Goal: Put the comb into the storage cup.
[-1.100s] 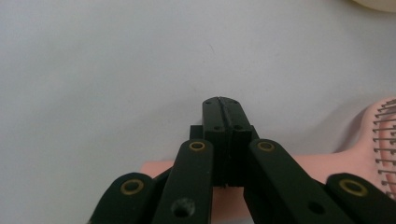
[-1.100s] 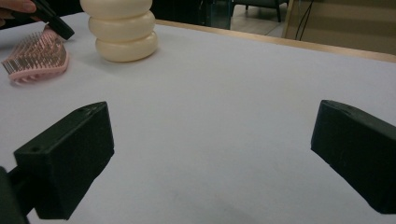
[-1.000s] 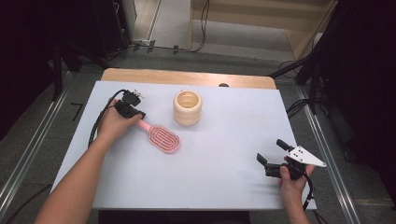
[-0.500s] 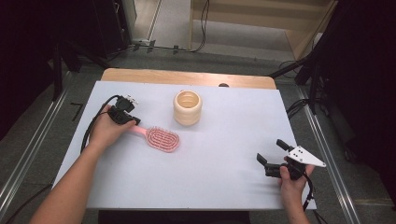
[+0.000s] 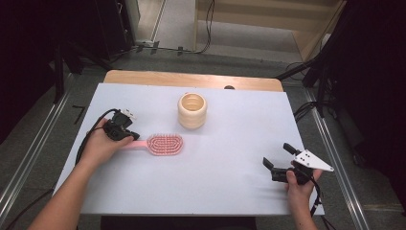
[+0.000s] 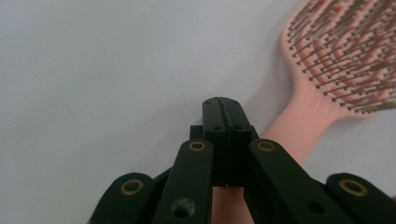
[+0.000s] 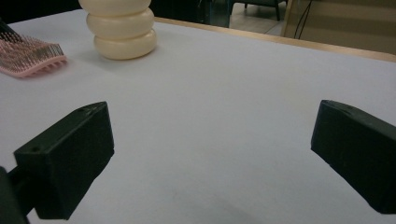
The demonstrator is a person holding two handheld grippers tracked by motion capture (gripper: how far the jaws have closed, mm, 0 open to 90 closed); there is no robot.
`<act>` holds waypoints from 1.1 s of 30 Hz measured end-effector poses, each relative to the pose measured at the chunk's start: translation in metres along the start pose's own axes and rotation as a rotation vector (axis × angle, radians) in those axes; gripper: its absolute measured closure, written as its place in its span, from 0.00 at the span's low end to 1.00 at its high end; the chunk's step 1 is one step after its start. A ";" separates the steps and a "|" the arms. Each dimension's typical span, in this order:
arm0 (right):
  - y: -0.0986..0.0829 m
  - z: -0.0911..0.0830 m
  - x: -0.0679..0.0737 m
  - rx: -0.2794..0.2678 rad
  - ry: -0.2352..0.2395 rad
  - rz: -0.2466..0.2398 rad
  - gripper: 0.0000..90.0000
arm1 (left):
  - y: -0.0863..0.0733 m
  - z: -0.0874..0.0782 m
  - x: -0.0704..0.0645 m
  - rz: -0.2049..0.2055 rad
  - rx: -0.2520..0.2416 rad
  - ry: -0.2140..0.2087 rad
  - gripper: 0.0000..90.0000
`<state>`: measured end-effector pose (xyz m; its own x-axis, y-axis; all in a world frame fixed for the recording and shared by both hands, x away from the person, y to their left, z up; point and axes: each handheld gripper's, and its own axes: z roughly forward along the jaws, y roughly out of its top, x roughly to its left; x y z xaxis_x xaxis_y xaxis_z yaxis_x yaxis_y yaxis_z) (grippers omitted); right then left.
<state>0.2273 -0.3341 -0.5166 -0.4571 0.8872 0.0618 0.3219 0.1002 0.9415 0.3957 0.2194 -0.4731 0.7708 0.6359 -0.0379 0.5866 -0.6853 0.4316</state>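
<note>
Left gripper [image 5: 125, 135], jaws pressed together over the pink plastic hairbrush [image 5: 160, 144]; cream ribbed ceramic cup [image 5: 192, 110] stands upper centre on white table [image 5: 230, 143]; right gripper [image 5: 282, 162] gapes wide.

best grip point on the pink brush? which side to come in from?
Probably the handle: narrow, flat on the table, sticking out left of the hairbrush head, so jaws can span its width. Come from the left end, above. The left hand-held gripper sits there, jaws shut above it. Avoid the bristled head.
</note>
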 end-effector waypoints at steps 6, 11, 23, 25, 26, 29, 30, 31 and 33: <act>0.000 0.000 0.000 0.001 -0.003 -0.004 0.00 | -0.012 -0.006 -0.013 0.035 0.000 -0.023 1.00; 0.000 0.001 0.001 0.004 -0.005 -0.005 0.00 | -0.017 -0.011 -0.024 0.050 -0.016 -0.044 1.00; 0.000 0.001 0.001 0.009 -0.009 -0.004 0.00 | -0.009 -0.033 -0.034 0.058 -0.076 -0.002 0.71; 0.000 0.001 0.001 0.009 -0.008 -0.005 0.00 | -0.006 -0.037 -0.038 0.076 -0.080 -0.010 0.64; 0.000 0.001 0.001 0.008 -0.006 -0.009 0.00 | -0.004 -0.038 -0.041 0.087 -0.070 -0.017 0.59; 0.000 0.001 0.001 0.008 -0.005 -0.009 0.00 | 0.000 -0.036 -0.048 0.124 -0.035 -0.006 0.51; 0.000 0.001 0.001 0.008 -0.005 -0.009 0.00 | 0.000 -0.034 -0.050 0.129 -0.023 -0.002 0.50; 0.000 0.001 0.001 0.008 -0.005 -0.009 0.00 | 0.000 -0.031 -0.050 0.134 -0.006 -0.001 0.49; 0.000 0.001 0.001 0.009 -0.005 -0.008 0.00 | 0.000 -0.026 -0.052 0.142 0.025 0.003 0.51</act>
<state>0.2279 -0.3326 -0.5169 -0.4553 0.8888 0.0530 0.3262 0.1112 0.9387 0.3498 0.1956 -0.4477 0.8458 0.5329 0.0246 0.4775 -0.7770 0.4103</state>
